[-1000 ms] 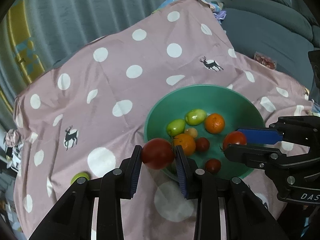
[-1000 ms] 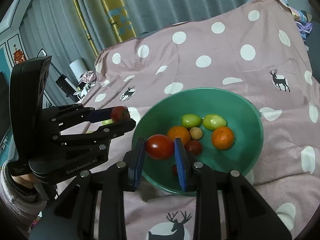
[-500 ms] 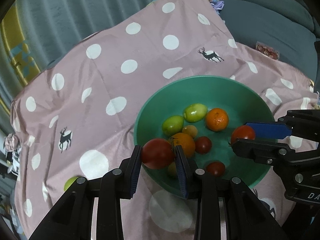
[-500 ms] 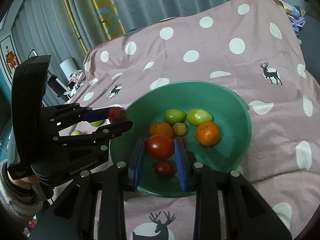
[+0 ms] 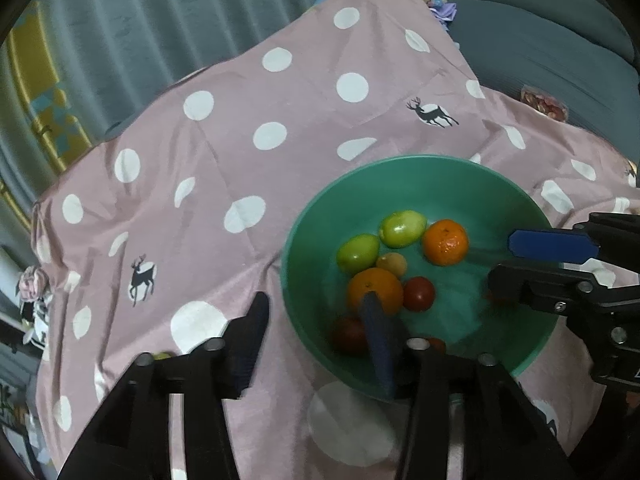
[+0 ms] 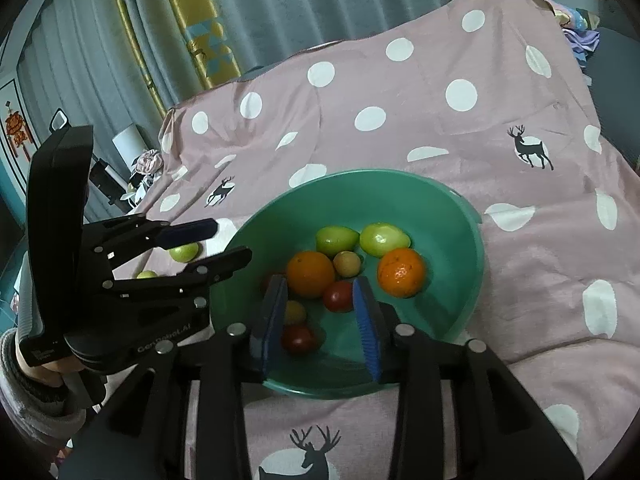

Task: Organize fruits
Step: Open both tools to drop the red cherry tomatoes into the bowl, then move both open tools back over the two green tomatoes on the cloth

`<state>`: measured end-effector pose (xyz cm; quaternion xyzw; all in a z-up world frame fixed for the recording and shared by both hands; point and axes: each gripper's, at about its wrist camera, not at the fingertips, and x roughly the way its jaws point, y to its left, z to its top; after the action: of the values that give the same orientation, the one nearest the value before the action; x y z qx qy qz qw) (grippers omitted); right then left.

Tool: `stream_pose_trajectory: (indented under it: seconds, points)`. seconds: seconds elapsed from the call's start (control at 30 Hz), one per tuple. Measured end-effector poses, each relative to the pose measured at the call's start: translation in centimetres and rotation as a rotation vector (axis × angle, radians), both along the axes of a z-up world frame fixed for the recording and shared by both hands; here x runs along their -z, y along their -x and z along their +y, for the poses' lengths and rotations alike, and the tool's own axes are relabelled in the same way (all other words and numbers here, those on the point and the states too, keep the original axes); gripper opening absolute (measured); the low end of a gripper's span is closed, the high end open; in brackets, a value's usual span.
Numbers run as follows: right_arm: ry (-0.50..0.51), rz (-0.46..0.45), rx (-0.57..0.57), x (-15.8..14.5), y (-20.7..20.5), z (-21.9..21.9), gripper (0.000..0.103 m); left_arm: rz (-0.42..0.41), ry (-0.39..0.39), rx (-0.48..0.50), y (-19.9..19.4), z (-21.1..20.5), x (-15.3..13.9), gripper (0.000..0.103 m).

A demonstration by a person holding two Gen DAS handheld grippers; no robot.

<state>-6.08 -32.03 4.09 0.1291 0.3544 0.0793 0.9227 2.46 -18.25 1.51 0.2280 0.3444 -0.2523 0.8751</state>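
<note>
A green bowl [image 5: 420, 168] [image 6: 460, 216] sits on the pink polka-dot cloth. It holds two oranges [image 5: 445, 242] [image 6: 311, 274], two green fruits [image 6: 384, 239], a small yellow fruit [image 6: 347, 263] and several red tomatoes [image 5: 418, 294] [image 6: 298, 339]. My left gripper [image 5: 316, 316] is open and empty over the bowl's near left rim; a tomato [image 5: 349, 334] lies blurred just below it. My right gripper [image 6: 320, 312] is open and empty above the tomatoes. It also shows in the left wrist view [image 5: 532, 258].
Two green fruits [image 6: 185, 252] [image 6: 147, 275] lie on the cloth [image 5: 240, 140] left of the bowl, partly behind the left gripper. A grey sofa [image 5: 540, 32] stands at the far right. Curtains hang behind the table.
Both grippers have opened and let go of their tomatoes, which now lie in the bowl. Both grippers have moved slightly further over the bowl.
</note>
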Motion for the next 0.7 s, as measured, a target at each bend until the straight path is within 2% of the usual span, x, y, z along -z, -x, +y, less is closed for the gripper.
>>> stream_pose_trajectory:
  seconds: [0.17, 0.23, 0.3, 0.47, 0.57, 0.7]
  points:
    - [-0.015, -0.028, 0.005, -0.9, 0.8, 0.0, 0.047, -0.029, 0.012, -0.023, 0.7, 0.7, -1.1, 0.060]
    - [-0.012, -0.035, 0.001, -1.2, 1.1, 0.3, 0.051, -0.044, 0.019, -0.034, 1.1, 1.2, -1.6, 0.068]
    - [-0.011, -0.045, -0.004, -1.6, 1.4, 0.6, 0.055, -0.057, 0.025, -0.043, 1.6, 1.8, -2.0, 0.069]
    - [-0.012, -0.061, -0.026, -2.5, 2.1, 1.5, 0.058, -0.082, 0.030, -0.080, 2.6, 3.5, -2.8, 0.072]
    - [-0.006, -0.077, -0.036, -3.2, 2.8, 2.3, 0.072, -0.088, 0.046, -0.111, 3.3, 4.9, -3.3, 0.079]
    - [0.005, -0.086, -0.054, -3.9, 3.3, 3.3, 0.078, -0.097, 0.054, -0.150, 4.0, 6.6, -3.8, 0.080]
